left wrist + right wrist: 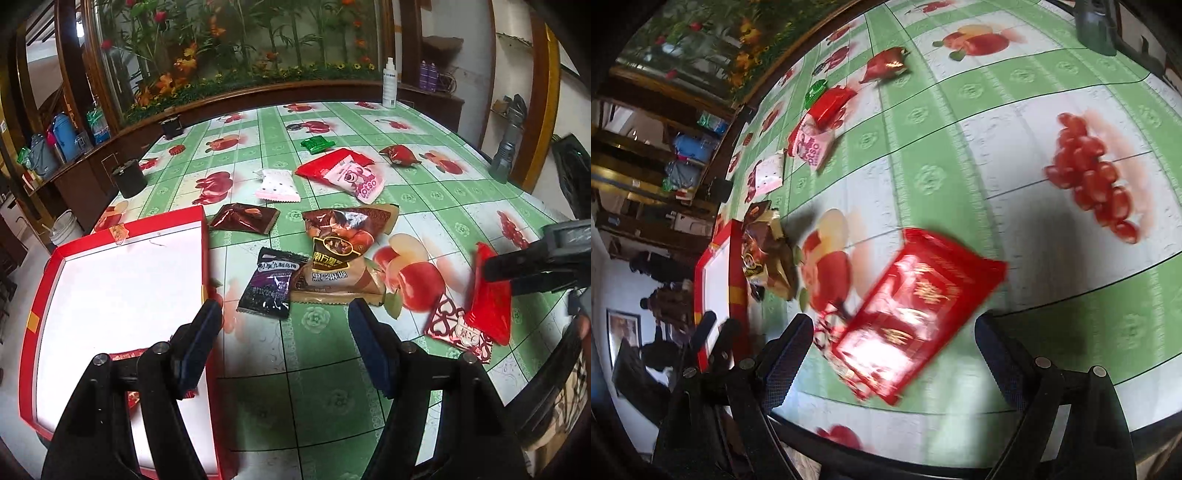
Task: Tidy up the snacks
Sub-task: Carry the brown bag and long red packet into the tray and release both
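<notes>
My left gripper (285,314) is open and empty, its left finger over the rim of a red box (205,236) with a white floor and its right finger over the table. A red packet (125,356) lies in the box under that finger. Just ahead lie a black-purple packet (271,282) and a large brown packet (340,254). At the right, a blurred red packet (916,306) rests tilted on a heart-patterned packet (454,325). My right gripper (894,350) stands wide open around it, pads apart from it. Its fingers (506,275) also show in the left wrist view.
Farther back lie a dark brown packet (245,218), a white-pink one (279,184), a pink Lotso packet (360,181) on a red one, and green (316,144) and dark red (400,155) packets. Black cups (129,177), a spray bottle (389,83) and a grey torch (506,155) stand near the table's edges.
</notes>
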Available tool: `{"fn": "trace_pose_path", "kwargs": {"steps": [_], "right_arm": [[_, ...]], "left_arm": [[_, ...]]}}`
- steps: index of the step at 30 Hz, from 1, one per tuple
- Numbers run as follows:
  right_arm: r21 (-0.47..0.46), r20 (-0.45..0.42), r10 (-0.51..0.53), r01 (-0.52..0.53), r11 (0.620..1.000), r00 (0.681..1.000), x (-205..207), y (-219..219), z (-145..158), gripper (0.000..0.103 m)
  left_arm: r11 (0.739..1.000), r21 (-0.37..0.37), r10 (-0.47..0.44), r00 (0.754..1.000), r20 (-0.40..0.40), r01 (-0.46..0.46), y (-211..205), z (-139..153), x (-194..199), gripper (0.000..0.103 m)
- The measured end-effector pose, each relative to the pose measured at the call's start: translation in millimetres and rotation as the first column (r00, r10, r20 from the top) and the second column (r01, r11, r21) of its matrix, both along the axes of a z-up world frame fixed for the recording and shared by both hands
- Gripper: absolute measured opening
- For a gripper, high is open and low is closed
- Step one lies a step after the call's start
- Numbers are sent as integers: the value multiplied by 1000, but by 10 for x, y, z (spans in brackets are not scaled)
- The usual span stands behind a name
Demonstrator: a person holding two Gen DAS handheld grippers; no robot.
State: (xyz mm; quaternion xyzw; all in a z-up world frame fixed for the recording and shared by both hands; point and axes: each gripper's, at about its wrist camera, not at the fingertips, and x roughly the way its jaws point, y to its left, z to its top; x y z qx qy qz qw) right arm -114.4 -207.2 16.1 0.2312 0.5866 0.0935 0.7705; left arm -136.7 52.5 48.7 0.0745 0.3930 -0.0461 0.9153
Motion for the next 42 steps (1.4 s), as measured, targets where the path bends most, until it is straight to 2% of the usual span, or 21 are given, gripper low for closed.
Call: {"fn": "trace_pose_path", "kwargs": {"steps": [3, 4, 6, 7, 12, 17, 21, 22, 24, 28, 30, 36, 39, 42], "right_arm": [[-91, 44, 10, -6, 996, 999, 55, 215, 18, 90], [-145, 68, 34, -24, 989, 997, 61, 296, 32, 84], [-246, 94, 81, -55, 968, 992, 61, 420, 46, 60], [-269, 117, 98, -64, 961, 988, 56, 451, 45, 51], [-357, 183, 134, -62, 932, 974, 20, 382, 26, 49], [-378, 207, 129, -42, 925, 970, 8, 142, 14, 49], [-376, 218, 153, -62, 925, 964, -14, 108, 8, 50], [-386, 222, 160, -64, 920, 962, -24, 122, 6, 50], [-411, 228, 168, -62, 909, 959, -40, 159, -2, 50], [-422, 242, 161, -45, 905, 957, -51, 184, -8, 49], [-404, 252, 163, -49, 913, 954, -63, 200, -4, 48], [-184, 257, 156, -110, 977, 954, -35, 261, 21, 47], [-65, 242, 153, -142, 988, 958, 4, 342, 24, 47], [63, 246, 170, -191, 980, 954, 25, 496, 59, 47]], "left_arm": [[1000, -3, 8, 1000, 2, -8, 29, 22, 40, 71], [1000, -4, 10, 1000, 1, -10, 30, 28, 50, 71], [1000, -2, 14, 1000, 2, -13, 27, 40, 94, 71], [1000, 0, 13, 1000, 4, -13, 13, 47, 119, 71], [1000, 17, -13, 1000, 2, 13, -160, 67, 276, 76], [998, 33, -42, 997, -63, 44, -407, -91, 524, 77], [998, 33, -54, 995, -80, 56, -520, -208, 650, 76], [998, 27, -61, 995, -78, 63, -530, -224, 654, 75], [998, 4, -65, 994, -89, 66, -516, -265, 670, 37], [997, -48, -71, 995, -77, 67, -402, -262, 631, 35], [995, -71, -69, 995, -74, 63, -337, -251, 597, 34], [981, -176, -95, 995, -33, 88, -98, -58, 370, 34], [969, -230, -96, 995, -10, 91, 52, 61, 240, 34], [957, -277, -79, 997, 13, 79, 282, 169, 74, 34]]}}
